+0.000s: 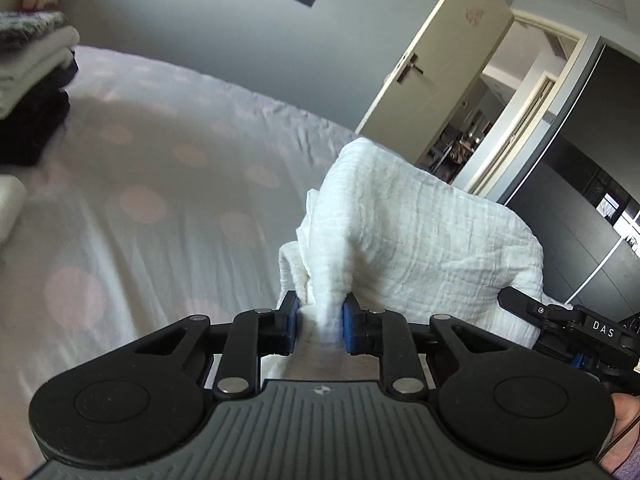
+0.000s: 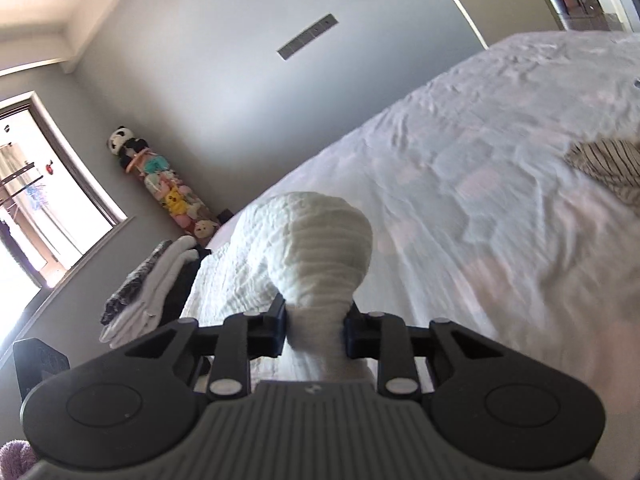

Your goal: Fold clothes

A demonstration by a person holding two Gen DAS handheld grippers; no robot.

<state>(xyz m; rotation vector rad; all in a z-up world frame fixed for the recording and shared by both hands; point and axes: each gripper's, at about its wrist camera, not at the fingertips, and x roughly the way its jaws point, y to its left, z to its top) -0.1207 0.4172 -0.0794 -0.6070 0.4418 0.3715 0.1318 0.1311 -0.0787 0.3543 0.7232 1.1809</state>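
Left gripper (image 1: pixel 319 326) pinched on white crinkled muslin cloth (image 1: pixel 420 236); right gripper (image 2: pixel 315 330) likewise clamps cloth (image 2: pixel 320 236). "DAS" printed on right gripper.

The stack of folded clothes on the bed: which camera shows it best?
The right wrist view. There the stack of folded clothes shows in full: a dark patterned piece, white ones, something black beneath. The left wrist view catches only its cropped, blurred edge at the frame's left side.

Dotted bed (image 2: pixel 460 184) carries folded stack (image 2: pixel 148 292) and striped garment (image 2: pixel 608 164).
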